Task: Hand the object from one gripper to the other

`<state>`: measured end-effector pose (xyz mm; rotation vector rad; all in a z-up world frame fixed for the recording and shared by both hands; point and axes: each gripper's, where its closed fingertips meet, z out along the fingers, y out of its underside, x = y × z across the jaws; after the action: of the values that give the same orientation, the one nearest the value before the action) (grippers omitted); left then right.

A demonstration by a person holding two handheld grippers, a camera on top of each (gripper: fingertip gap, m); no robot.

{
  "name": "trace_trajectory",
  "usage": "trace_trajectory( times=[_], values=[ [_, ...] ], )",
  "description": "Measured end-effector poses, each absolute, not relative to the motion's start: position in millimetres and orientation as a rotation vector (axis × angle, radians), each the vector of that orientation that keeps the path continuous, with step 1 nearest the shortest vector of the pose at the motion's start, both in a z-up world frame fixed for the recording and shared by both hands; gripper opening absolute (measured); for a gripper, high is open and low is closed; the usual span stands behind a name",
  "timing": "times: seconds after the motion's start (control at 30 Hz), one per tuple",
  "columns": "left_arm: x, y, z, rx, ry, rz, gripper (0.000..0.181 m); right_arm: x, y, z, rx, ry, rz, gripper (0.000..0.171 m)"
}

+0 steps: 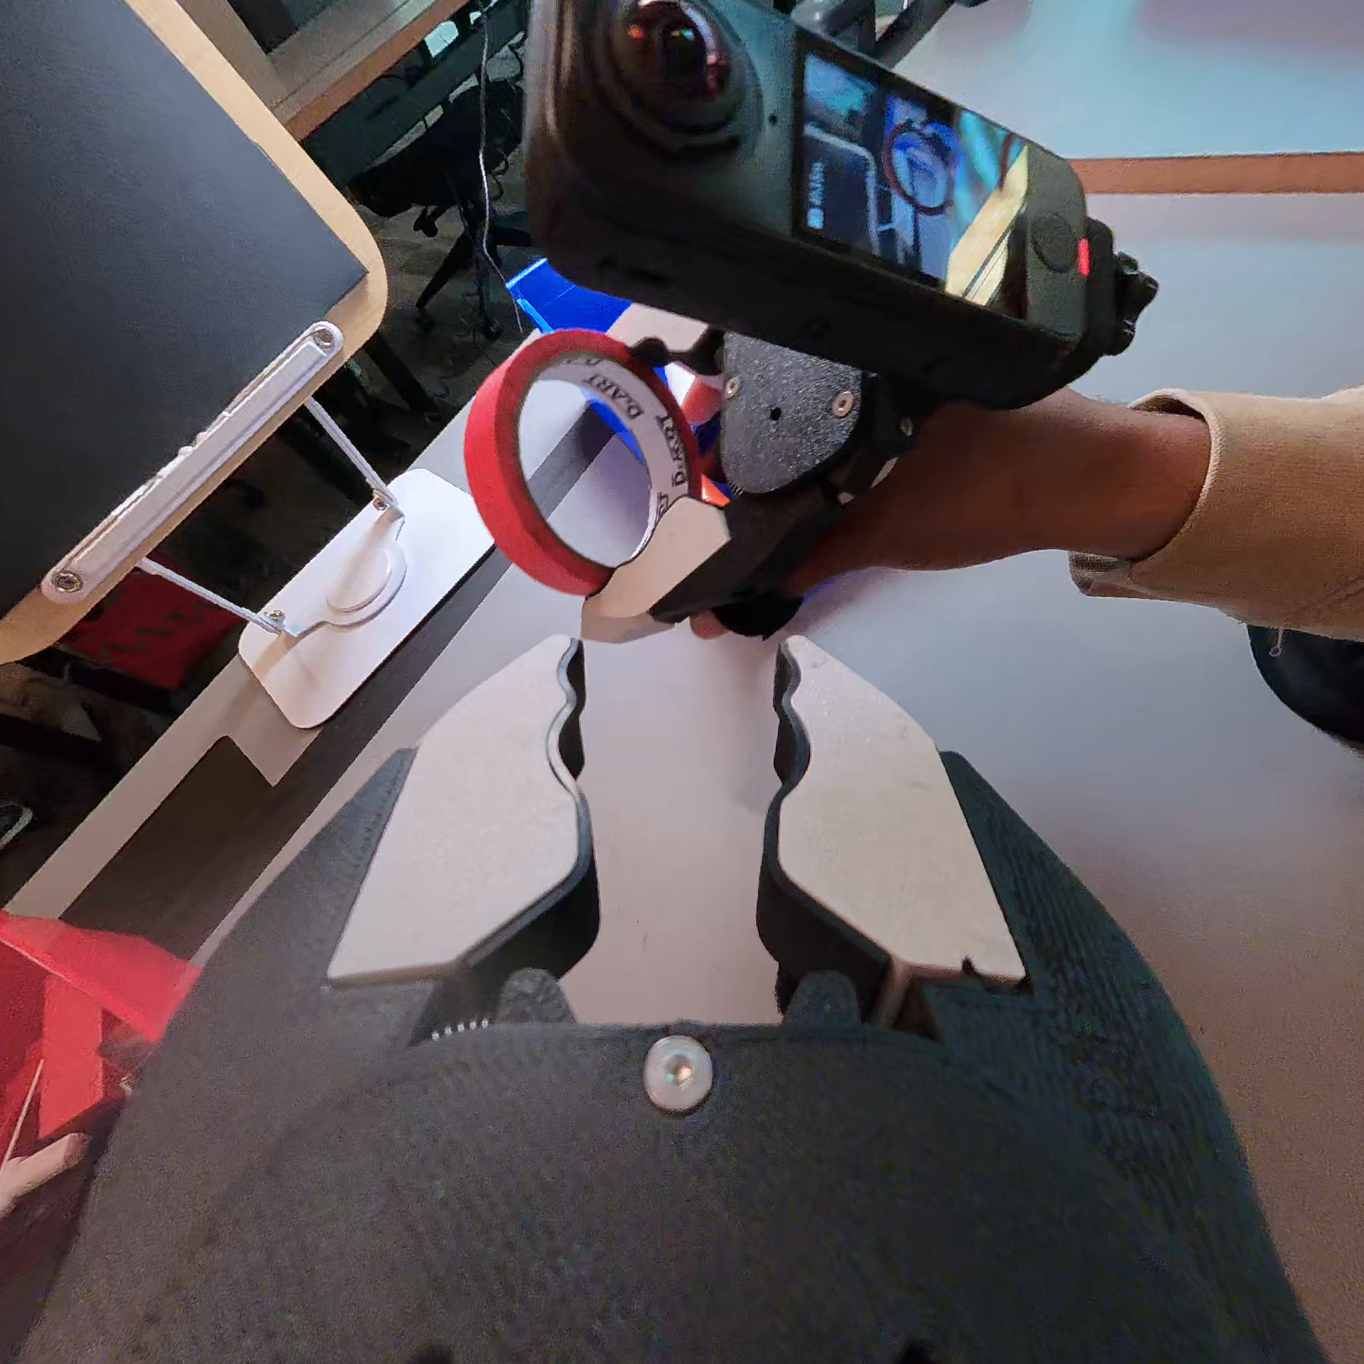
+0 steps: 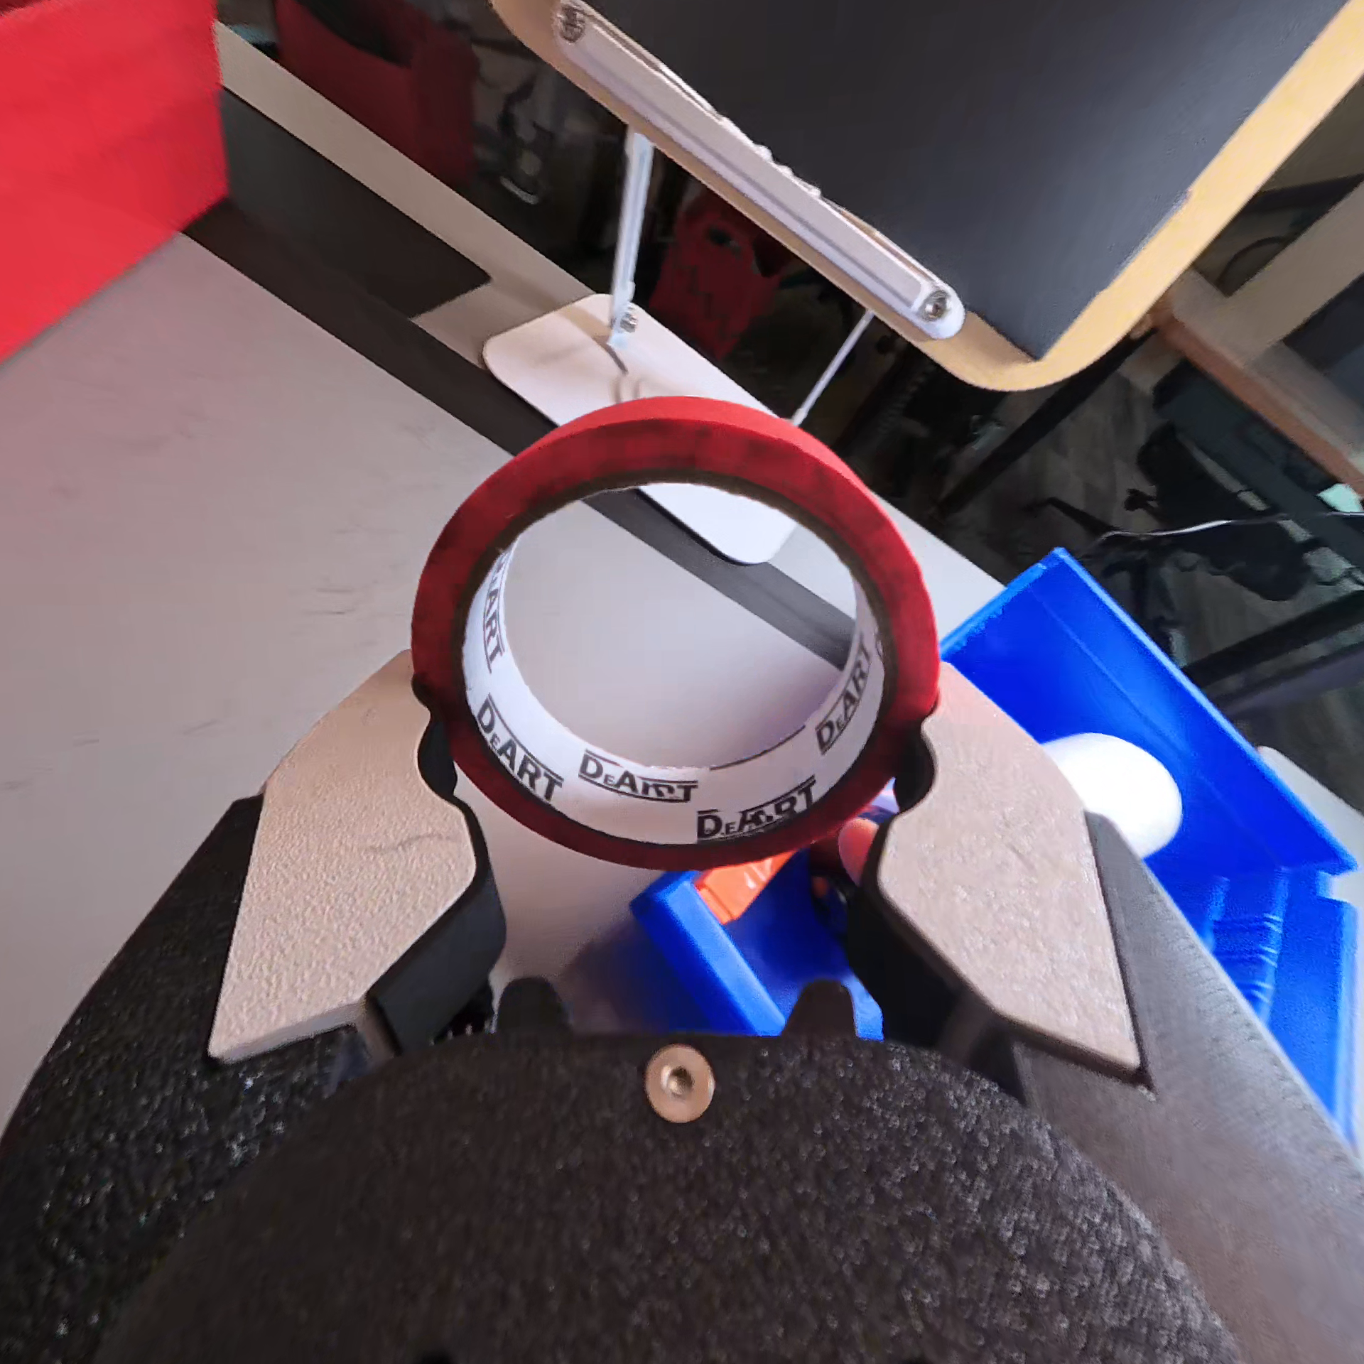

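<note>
Right gripper [image 2: 675,694]: jaws spread wide, clamped across the outer rim of the red tape roll [image 2: 675,635]. Both fingertips press the roll's sides just below its widest point; roll stands on edge, hole facing the wrist camera, white printed core visible. Roll is held in the air above the table [image 2: 184,517].

Left gripper [image 1: 679,657]: jaws parted to a moderate gap, nothing between them, only bare table showing through. Its fingertips sit just beneath the right gripper's lower finger [image 1: 657,561], close but apart. The tape roll [image 1: 517,457] lies beyond and above the left fingertips, not yet between them.

Relative to the tape roll: blue bin [image 2: 1151,738] just behind and to its right in the right wrist view, holding a white rounded object and something orange. A white stand base [image 2: 590,369] and its tilted dark board [image 2: 959,147] lie past the roll at the table's far edge. Table surface to the roll's left is open. A hand [image 1: 996,487] in a tan sleeve grips the right tool.
</note>
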<state>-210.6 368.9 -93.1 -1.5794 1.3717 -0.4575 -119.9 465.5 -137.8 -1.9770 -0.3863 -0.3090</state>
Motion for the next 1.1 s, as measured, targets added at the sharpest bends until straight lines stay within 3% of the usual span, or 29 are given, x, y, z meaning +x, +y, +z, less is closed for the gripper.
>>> trace_trajectory(
  times=[0.27,0.6,1.1],
  values=[
    [-211.8,364.3,-96.8,-1.575,1.412,-0.393,0.051,-169.7,457.9,-148.8,-1.988,-0.552,0.021,0.117],
    [-218.8,375.5,-90.5,-1.567,1.394,-0.406,0.053,-178.4,444.7,-124.9,-1.801,-0.774,0.090,0.118],
    [-222.3,362.5,-60.3,-1.316,1.472,-0.753,0.073,-192.1,356.1,-29.4,-1.343,-0.783,1.194,0.117]
  ],
)
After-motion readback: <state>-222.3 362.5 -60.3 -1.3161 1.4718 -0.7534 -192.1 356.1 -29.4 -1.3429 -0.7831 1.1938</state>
